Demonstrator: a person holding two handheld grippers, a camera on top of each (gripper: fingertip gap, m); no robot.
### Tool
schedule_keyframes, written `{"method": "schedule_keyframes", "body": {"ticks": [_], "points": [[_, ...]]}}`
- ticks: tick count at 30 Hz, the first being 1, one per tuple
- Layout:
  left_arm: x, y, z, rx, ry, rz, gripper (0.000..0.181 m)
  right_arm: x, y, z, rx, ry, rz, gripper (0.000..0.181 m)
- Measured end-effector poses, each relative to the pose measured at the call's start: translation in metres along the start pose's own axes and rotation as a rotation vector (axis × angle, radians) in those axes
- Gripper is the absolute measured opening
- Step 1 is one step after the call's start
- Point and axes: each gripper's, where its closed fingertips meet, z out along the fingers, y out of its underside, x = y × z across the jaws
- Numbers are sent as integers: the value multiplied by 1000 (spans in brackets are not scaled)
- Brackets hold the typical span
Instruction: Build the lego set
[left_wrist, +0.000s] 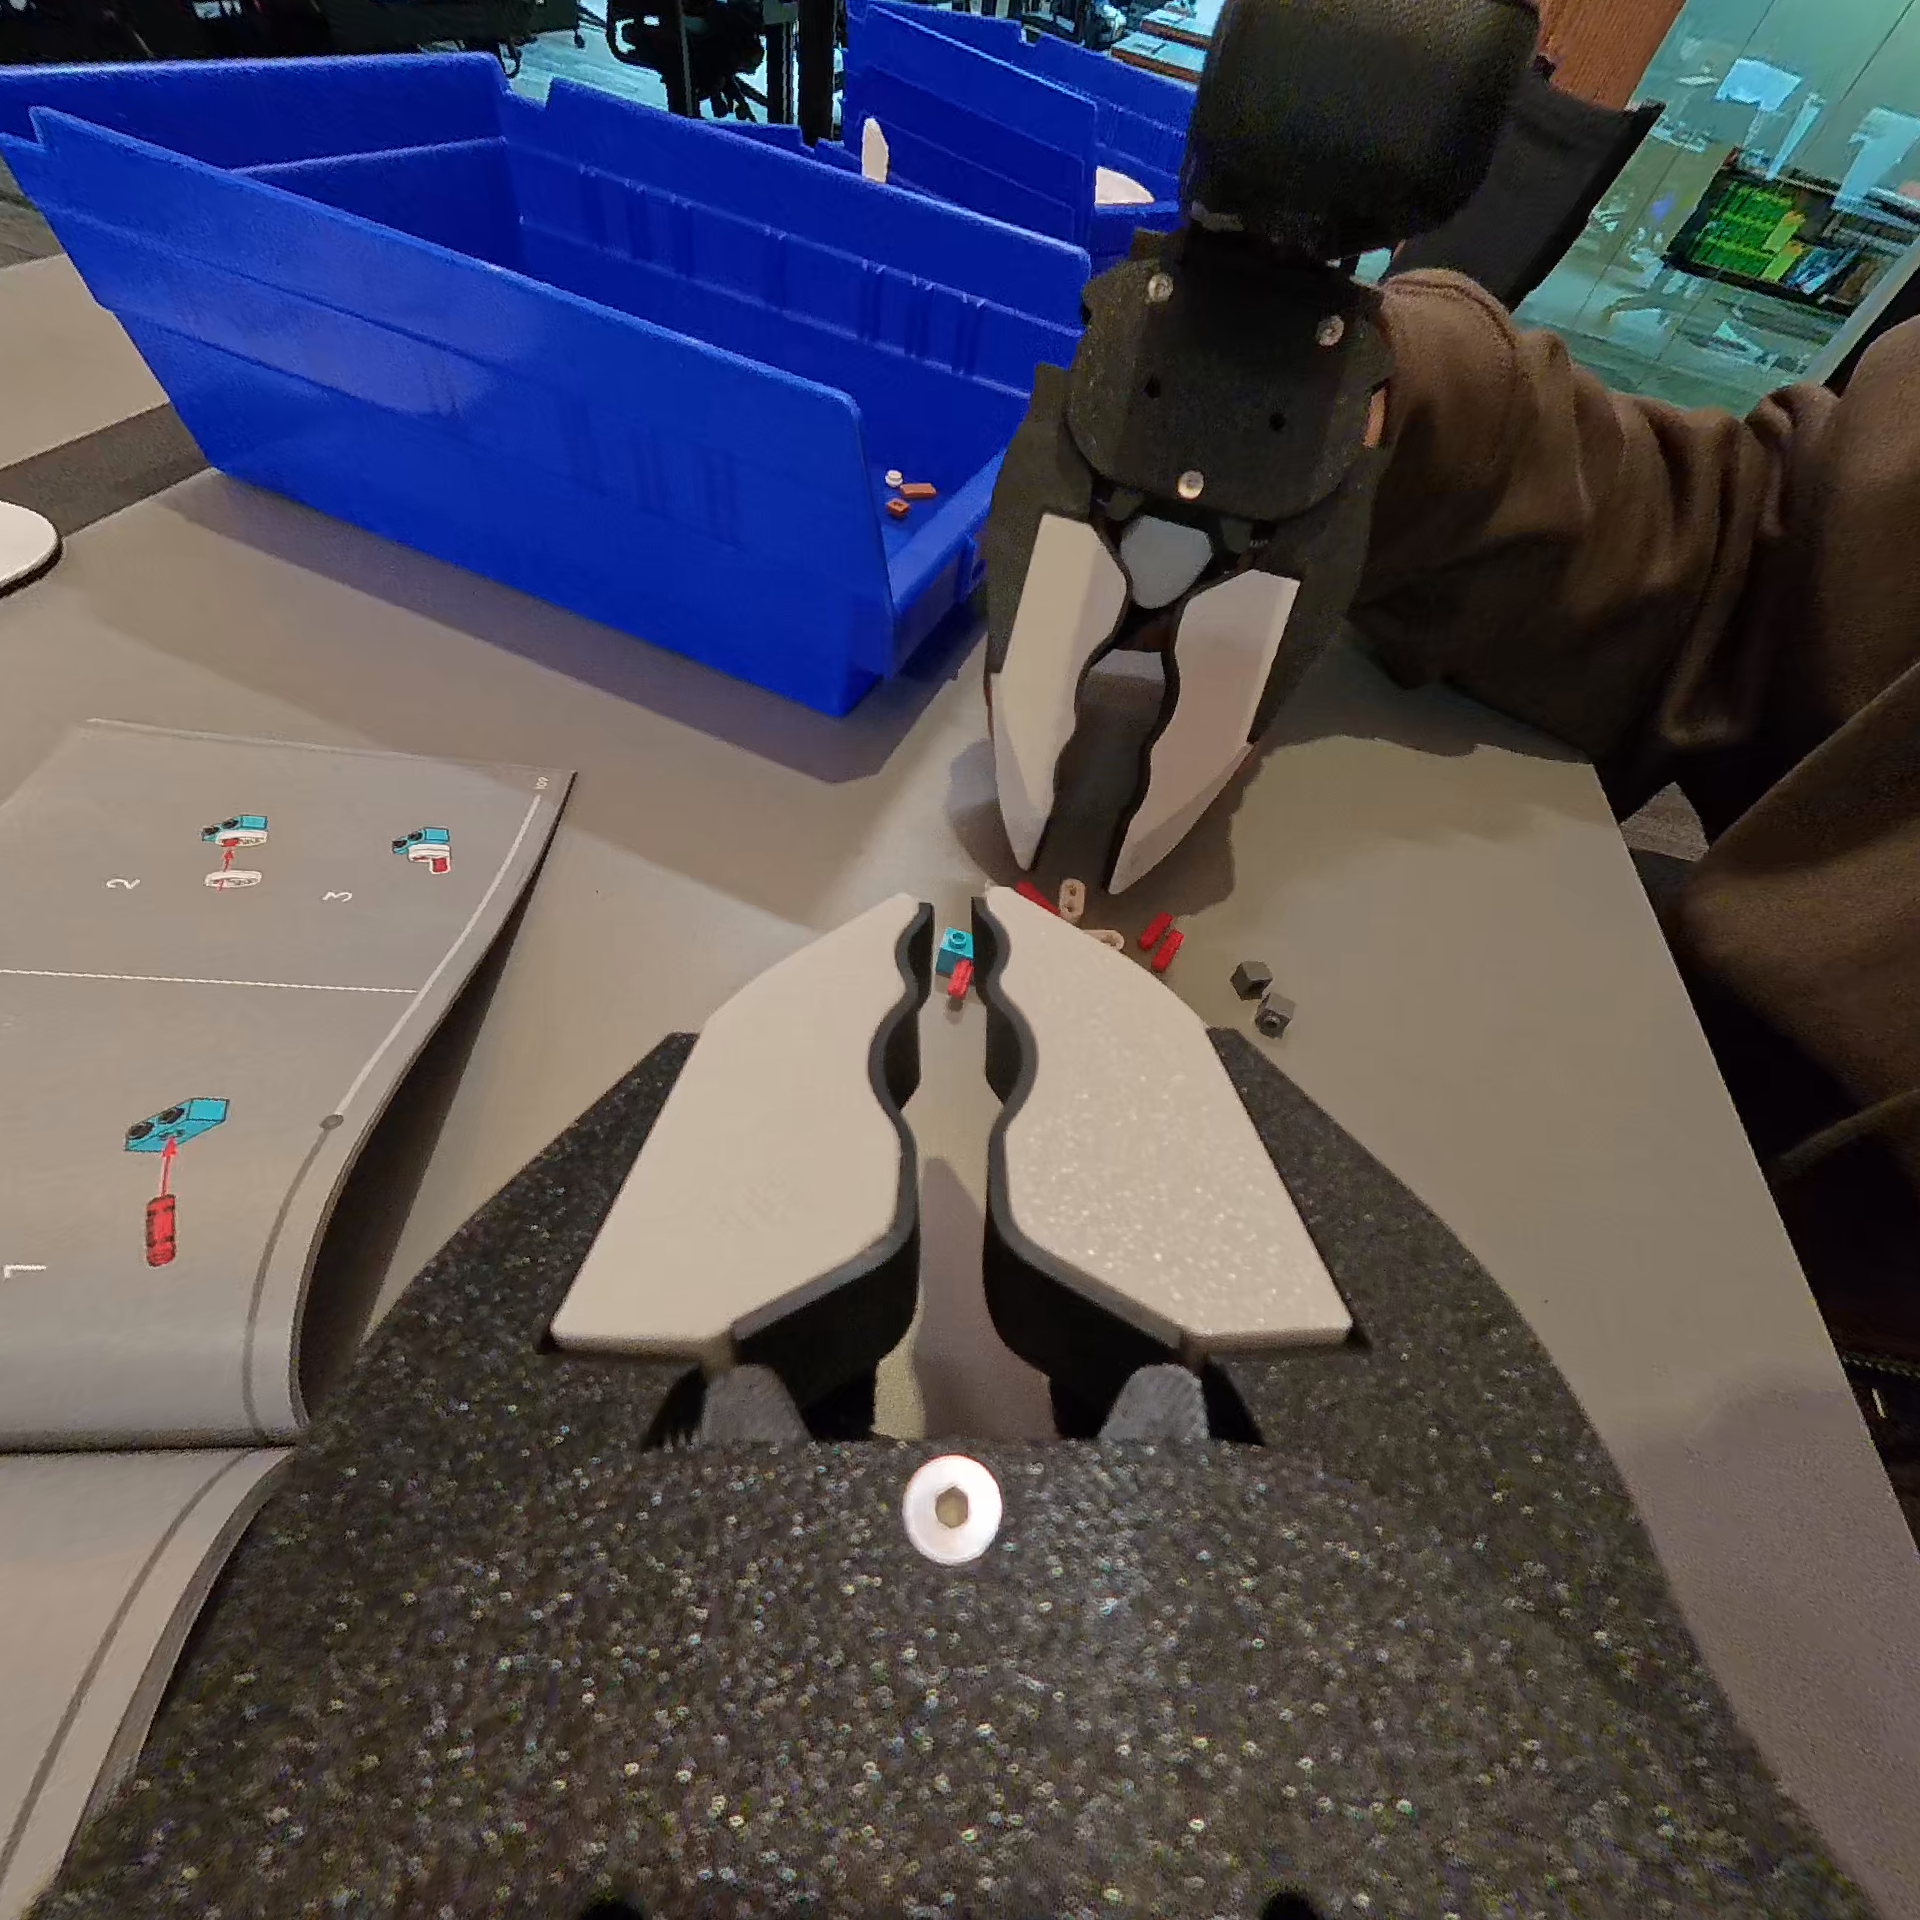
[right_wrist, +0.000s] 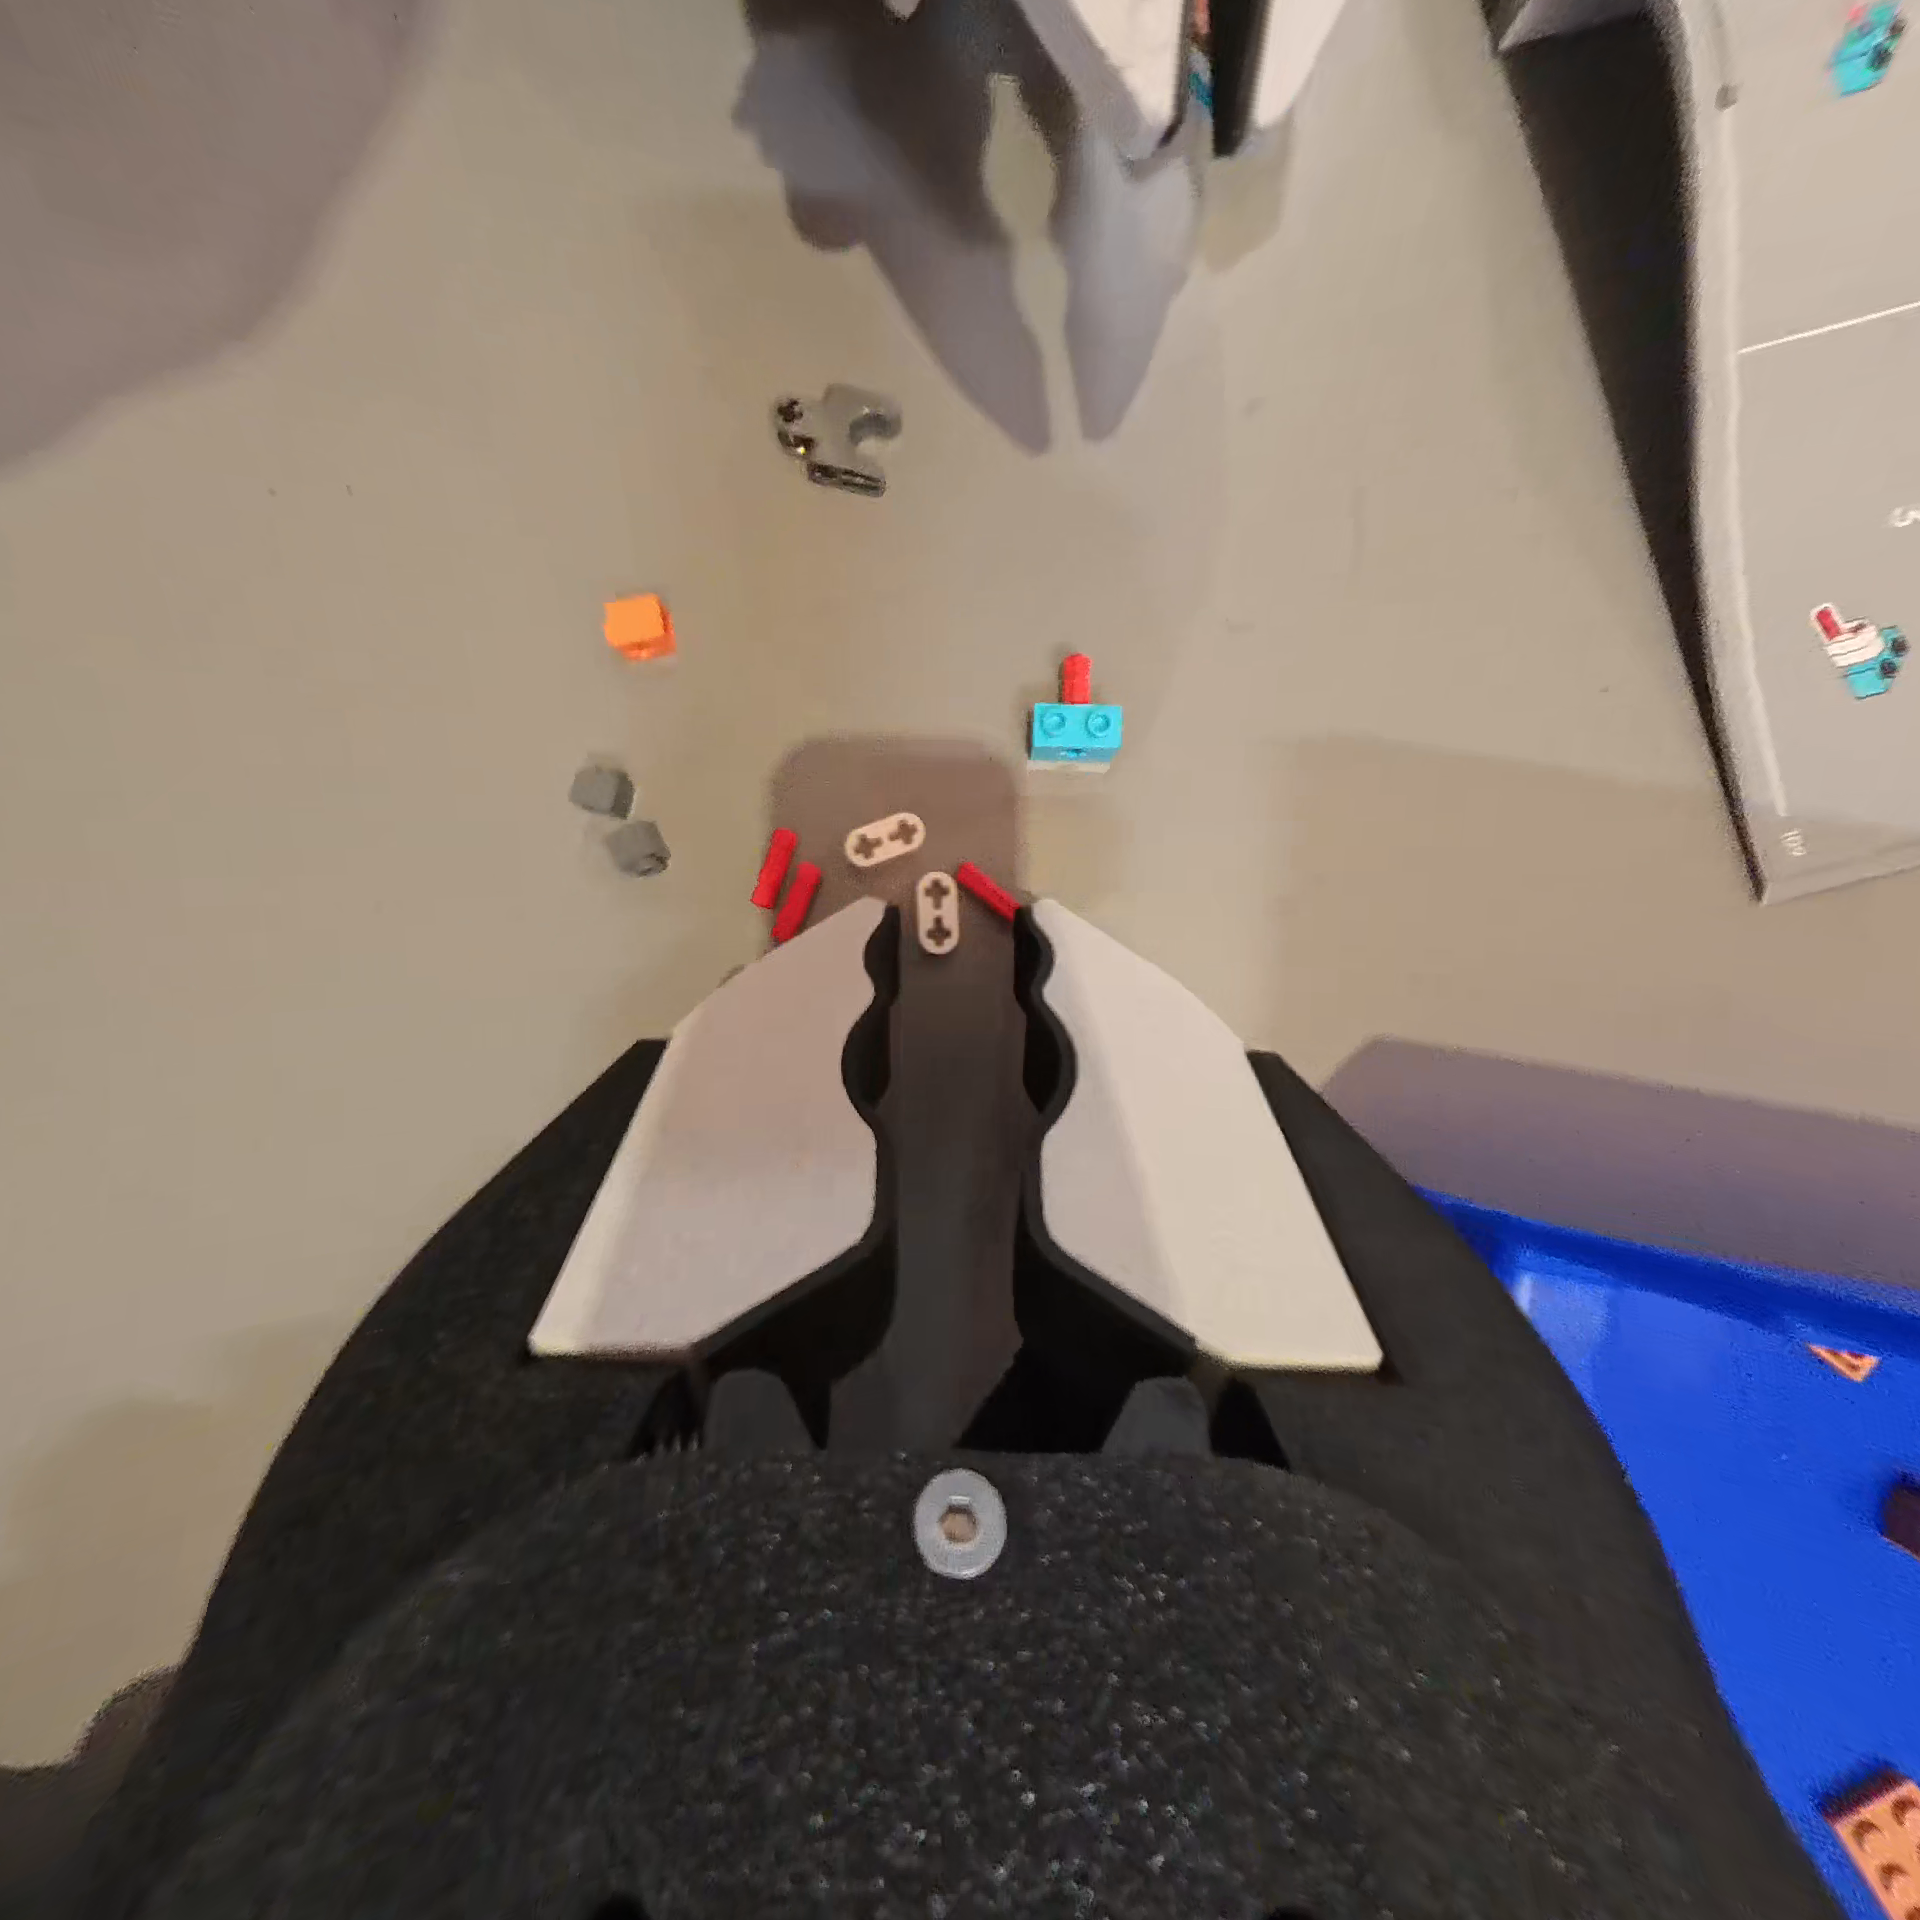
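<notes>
A teal brick (left_wrist: 954, 948) with a red pin in its side lies on the grey table, just beyond the tips of my left gripper (left_wrist: 953, 909). The left gripper is narrowly open, empty and held above the table. The brick also shows in the right wrist view (right_wrist: 1075, 727). My right gripper (right_wrist: 951, 912) is open and points down, its tips at the table on either side of a beige link plate (right_wrist: 938, 912). A second beige plate (right_wrist: 883, 840) and loose red pins (right_wrist: 774, 868) lie beside it. The right gripper also shows in the left wrist view (left_wrist: 1070, 878).
Two dark grey small bricks (right_wrist: 618, 821), an orange brick (right_wrist: 639, 627) and a grey clip piece (right_wrist: 842, 436) lie on the table. The open instruction booklet (left_wrist: 208, 1039) is at the left. Blue bins (left_wrist: 520, 364) holding small pieces stand behind. A dark sleeve (left_wrist: 1610, 571) reaches in from the right. There is about 10 cm between the tips of the two grippers.
</notes>
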Motion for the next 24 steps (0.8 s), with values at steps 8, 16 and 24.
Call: {"method": "schedule_keyframes", "body": {"ticks": [8,16,24], "points": [[-1,0,0,0,-1,-1,7,-2,5,5,-30,-2,5,14],[0,0,0,0,-1,0,6,-2,2,6,-15,-14,9,8],[4,3,3,-17,24,5,6,11,-42,-18,298,24,48,8]]}}
